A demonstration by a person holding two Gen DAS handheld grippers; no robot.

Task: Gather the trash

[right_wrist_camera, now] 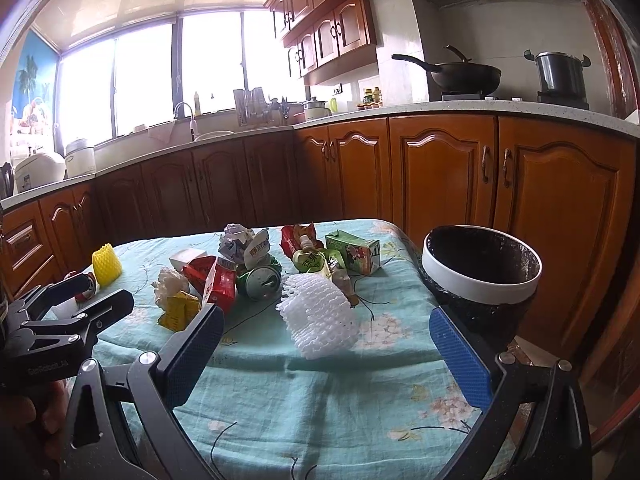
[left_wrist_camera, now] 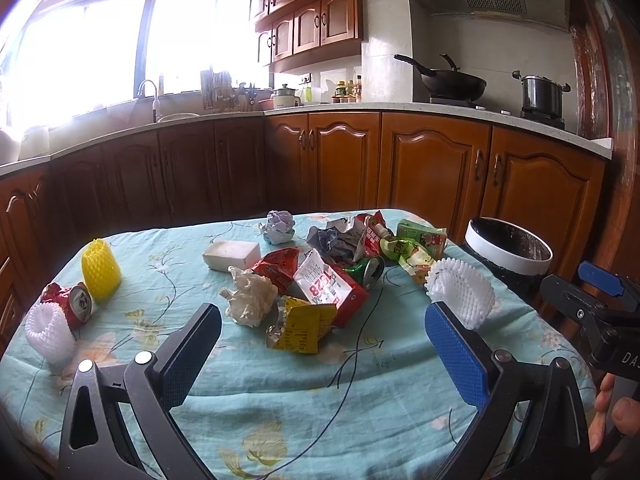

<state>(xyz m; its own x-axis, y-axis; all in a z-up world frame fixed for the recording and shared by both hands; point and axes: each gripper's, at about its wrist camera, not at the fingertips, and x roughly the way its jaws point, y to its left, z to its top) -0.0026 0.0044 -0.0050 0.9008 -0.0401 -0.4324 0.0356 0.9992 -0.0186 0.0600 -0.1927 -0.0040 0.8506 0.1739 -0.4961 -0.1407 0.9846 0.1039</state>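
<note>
Both grippers are wide open and hold nothing: the left gripper (left_wrist_camera: 322,336) hovers before the trash pile (left_wrist_camera: 320,276) on the table (left_wrist_camera: 248,408). The right gripper (right_wrist_camera: 326,340) frames a white foam net (right_wrist_camera: 318,316) beside the pile, and the bin (right_wrist_camera: 480,268) stands right of it.

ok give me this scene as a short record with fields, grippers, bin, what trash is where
left gripper: open, empty, above the near table edge
right gripper: open, empty, facing the white foam fruit net
bin: white-rimmed black-lined trash bin beside the table's right edge
table: floral teal tablecloth
centre pile: crushed green can, red carton, yellow wrapper, crumpled white tissue
left side: yellow foam fruit net, upright; crushed red can
collected: cannot tell
</note>
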